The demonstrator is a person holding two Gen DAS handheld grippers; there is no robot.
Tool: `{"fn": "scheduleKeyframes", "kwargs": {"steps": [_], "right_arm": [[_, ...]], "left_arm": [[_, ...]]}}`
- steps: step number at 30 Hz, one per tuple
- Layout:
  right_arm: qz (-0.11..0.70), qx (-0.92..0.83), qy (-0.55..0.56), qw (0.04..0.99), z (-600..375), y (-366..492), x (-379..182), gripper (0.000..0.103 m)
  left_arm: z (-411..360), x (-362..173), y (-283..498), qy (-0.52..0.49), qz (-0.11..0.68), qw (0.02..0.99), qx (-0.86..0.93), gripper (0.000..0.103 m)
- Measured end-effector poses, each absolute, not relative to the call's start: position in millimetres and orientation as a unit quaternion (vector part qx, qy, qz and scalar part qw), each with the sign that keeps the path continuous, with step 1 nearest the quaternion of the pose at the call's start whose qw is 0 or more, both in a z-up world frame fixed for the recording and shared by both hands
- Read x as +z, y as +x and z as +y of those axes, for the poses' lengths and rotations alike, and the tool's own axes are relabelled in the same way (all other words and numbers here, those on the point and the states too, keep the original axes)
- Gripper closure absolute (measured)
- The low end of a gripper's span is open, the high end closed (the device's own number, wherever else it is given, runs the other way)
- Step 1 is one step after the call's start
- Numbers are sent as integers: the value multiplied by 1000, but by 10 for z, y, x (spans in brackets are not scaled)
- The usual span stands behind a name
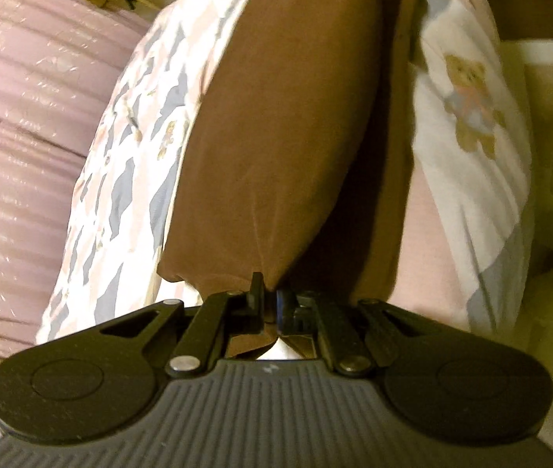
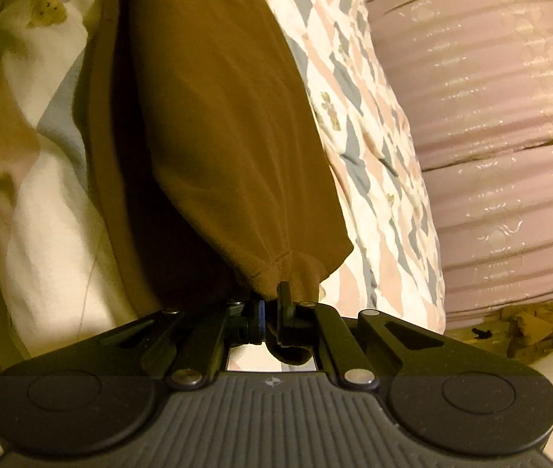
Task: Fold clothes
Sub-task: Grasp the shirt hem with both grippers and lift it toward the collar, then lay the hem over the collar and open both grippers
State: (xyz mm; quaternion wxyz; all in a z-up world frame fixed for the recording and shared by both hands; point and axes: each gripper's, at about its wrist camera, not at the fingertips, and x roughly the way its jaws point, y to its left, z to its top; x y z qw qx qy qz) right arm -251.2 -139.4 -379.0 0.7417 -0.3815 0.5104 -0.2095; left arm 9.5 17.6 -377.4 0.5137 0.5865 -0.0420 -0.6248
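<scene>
Item under handling: a brown garment [image 1: 276,117], soft knit or fleece by appearance, hanging in a loose fold between the two grippers and draped over the patterned bedding. In the right wrist view the same brown garment [image 2: 214,124] shows a stitched hem bunched at the grip point.

Left gripper [image 1: 270,296]: jaws clenched on the garment's edge, cloth pinched between them and a tail of fabric showing behind the fingers. Right gripper [image 2: 272,306]: jaws likewise closed on the hem, a small roll of cloth hanging below.

Handling judgement: the fabric looks light, limp and non-slippery; it will sag and buckle rather than hold a line, so it needs tension between the two holds. The hem is the sound place to grip, being doubled and stitched; corners of that edge would give the squarest fold. No fragility noted.

Surroundings: the garment rests against a quilt [image 1: 128,163] printed in pink and grey diamonds with teddy bears [image 1: 471,105]. Beside it lies pink ribbed bedding [image 2: 502,117], apparently stacked. A crumpled tan item [image 2: 537,327] lies near the pink bedding; its nature cannot be determined.
</scene>
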Motion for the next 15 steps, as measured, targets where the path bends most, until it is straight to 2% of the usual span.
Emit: {"fn": "scheduleKeyframes", "kwargs": {"steps": [4,10,12,15], "right_arm": [[501,-230,-368,749,-1332,-2565,-3755,101],[550,-202,-350,731,-1283,-2586,-4073,100],[571,-202,-346,717,-1280,-2570,-4127,86],[585,-210,-323,714,-1330,-2624,-4005,74]], "left_arm": [[188,-3790,75,578,-21,523,-627,99],[247,-4068,-35,605,5,491,-627,97],[257,-3994,-10,601,21,495,-627,95],[298,-3782,119,596,70,503,-621,90]]}}
